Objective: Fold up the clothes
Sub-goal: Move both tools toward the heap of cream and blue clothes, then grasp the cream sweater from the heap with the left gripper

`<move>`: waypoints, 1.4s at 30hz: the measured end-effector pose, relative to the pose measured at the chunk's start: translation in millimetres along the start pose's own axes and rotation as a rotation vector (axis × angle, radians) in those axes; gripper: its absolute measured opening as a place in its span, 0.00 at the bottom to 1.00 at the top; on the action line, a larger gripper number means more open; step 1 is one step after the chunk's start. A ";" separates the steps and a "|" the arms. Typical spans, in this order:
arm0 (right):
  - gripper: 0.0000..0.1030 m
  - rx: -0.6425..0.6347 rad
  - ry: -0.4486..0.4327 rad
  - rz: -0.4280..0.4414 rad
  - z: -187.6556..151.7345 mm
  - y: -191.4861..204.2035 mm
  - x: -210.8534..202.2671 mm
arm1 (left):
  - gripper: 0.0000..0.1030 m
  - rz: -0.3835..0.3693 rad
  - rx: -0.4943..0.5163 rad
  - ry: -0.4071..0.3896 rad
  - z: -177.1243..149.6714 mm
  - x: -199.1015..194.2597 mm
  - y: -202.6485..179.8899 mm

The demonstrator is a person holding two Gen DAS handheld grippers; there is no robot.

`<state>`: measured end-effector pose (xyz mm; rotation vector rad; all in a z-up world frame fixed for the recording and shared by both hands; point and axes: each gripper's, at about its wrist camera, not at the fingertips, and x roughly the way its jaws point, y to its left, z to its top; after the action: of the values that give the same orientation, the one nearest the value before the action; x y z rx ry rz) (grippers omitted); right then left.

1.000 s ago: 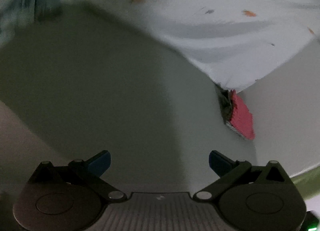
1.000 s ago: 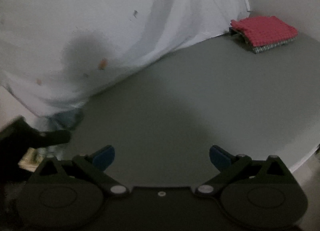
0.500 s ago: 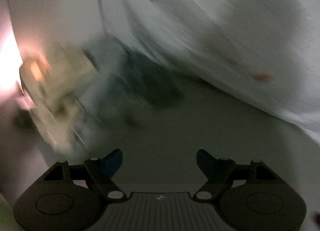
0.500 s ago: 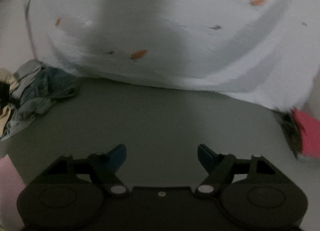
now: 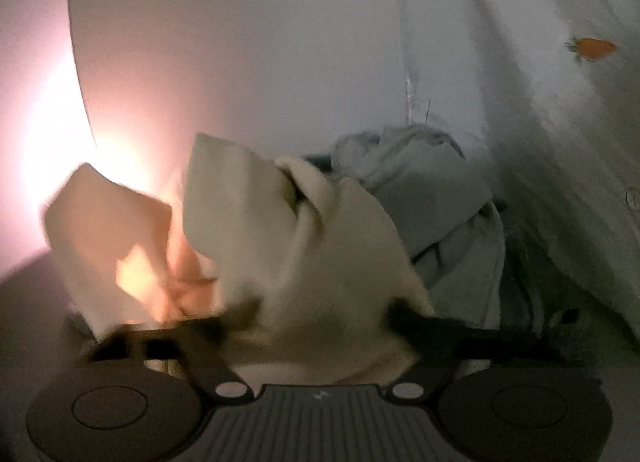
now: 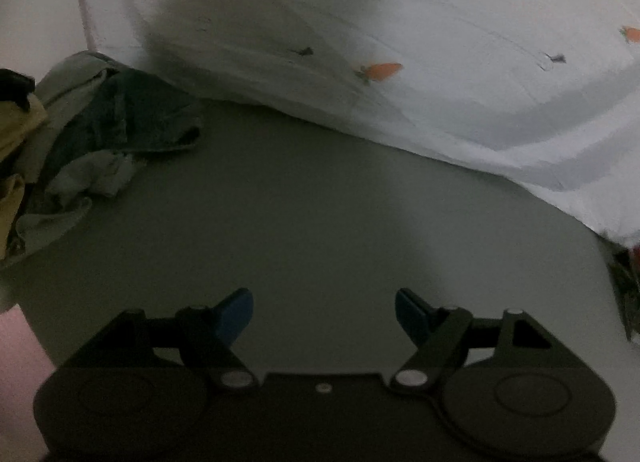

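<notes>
In the left wrist view a cream garment [image 5: 312,246] fills the space between my left gripper's [image 5: 320,314] wide-spread arms and hides the fingertips; a grey-green garment [image 5: 440,201] lies behind it. In the right wrist view the pile of unfolded clothes [image 6: 92,141] lies at the left of the grey table [image 6: 320,221]. My right gripper [image 6: 324,312] is open and empty above the table, its blue fingertips [image 6: 240,308] apart. A folded red garment [image 6: 634,258] peeks in at the right edge.
A white cloth with carrot prints [image 6: 400,41] hangs along the back of the table, also in the left wrist view [image 5: 560,101]. A bright pink glare [image 5: 48,121] fills the left. The table's front-left edge [image 6: 12,302] is near.
My left gripper has moved into the clothes pile, and the cream garment now lies between its arms. My right gripper has shifted slightly and stays open over the table.
</notes>
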<state>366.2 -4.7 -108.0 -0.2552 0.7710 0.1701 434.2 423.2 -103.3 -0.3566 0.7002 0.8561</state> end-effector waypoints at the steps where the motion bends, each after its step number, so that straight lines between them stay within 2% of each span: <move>1: 0.77 -0.005 -0.003 -0.002 4.6 2.8 2.8 | 0.37 -0.003 0.023 -0.024 -1.1 -8.1 -6.2; 3: 0.76 -0.015 -0.012 -0.013 7.4 2.2 9.2 | 0.27 -0.019 0.106 -0.099 -4.0 -31.3 -22.1; 4: 0.75 -0.014 -0.020 -0.011 8.5 -0.8 11.0 | 0.25 -0.043 0.124 -0.121 -4.1 -43.1 -27.5; 5: 0.74 -0.012 -0.028 -0.010 9.6 -3.9 12.8 | 0.25 -0.097 0.120 -0.128 -3.2 -60.5 -31.7; 8: 0.72 0.006 -0.060 0.005 7.4 -18.6 9.5 | 0.23 -0.307 0.110 -0.169 -6.0 -127.7 -47.4; 11: 0.72 0.033 -0.104 0.014 -2.7 -45.1 -0.6 | 0.23 -0.500 0.136 -0.245 -20.8 -216.4 -76.6; 15: 0.72 0.071 -0.187 -0.004 -17.8 -99.4 -23.6 | 0.23 -0.847 0.095 -0.302 -43.8 -334.4 -110.8; 17: 0.72 0.096 -0.236 -0.042 -26.4 -135.7 -42.5 | 0.24 -1.036 0.063 -0.317 -54.7 -390.3 -128.0; 19: 0.72 0.129 -0.295 -0.096 -37.6 -175.6 -66.3 | 0.24 -1.210 0.016 -0.306 -65.9 -430.5 -144.9; 21: 0.73 0.162 -0.338 -0.170 -50.4 -214.2 -89.4 | 0.24 -1.296 -0.022 -0.289 -75.1 -455.8 -158.6; 23: 0.74 0.198 -0.362 -0.231 -62.6 -248.9 -109.3 | 0.24 -1.335 -0.065 -0.224 -87.4 -469.1 -173.4; 25: 0.77 0.246 -0.371 -0.271 -78.2 -284.2 -128.3 | 0.24 -1.325 -0.088 -0.140 -99.5 -464.8 -187.2; 29: 0.78 0.271 -0.327 -0.331 -106.9 -323.5 -135.2 | 0.24 -1.149 -0.097 0.108 -137.3 -415.6 -207.8; 31: 0.78 0.263 -0.273 -0.353 -119.2 -331.1 -126.7 | 0.26 -0.999 -0.057 0.235 -172.3 -375.1 -217.2; 33: 0.78 0.263 -0.217 -0.337 -131.2 -333.7 -115.3 | 0.30 -0.840 0.026 0.341 -212.0 -333.6 -216.5; 37: 0.78 0.194 -0.112 -0.275 -139.8 -305.3 -88.4 | 0.33 -0.511 0.205 0.532 -292.9 -250.4 -210.4; 38: 0.78 0.163 -0.102 -0.255 -139.1 -294.9 -86.1 | 0.36 -0.478 0.211 0.555 -304.7 -239.8 -201.0; 40: 0.78 0.088 -0.095 -0.210 -136.0 -270.7 -85.9 | 0.42 -0.514 0.187 0.557 -301.5 -239.2 -176.8; 42: 0.78 0.006 -0.090 -0.156 -132.2 -242.9 -82.4 | 0.44 -0.554 0.178 0.539 -296.1 -243.6 -150.3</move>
<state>279.3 -279.8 -100.8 -0.2993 0.6598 0.0319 318.5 30.5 -147.9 -0.5952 1.0990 0.1596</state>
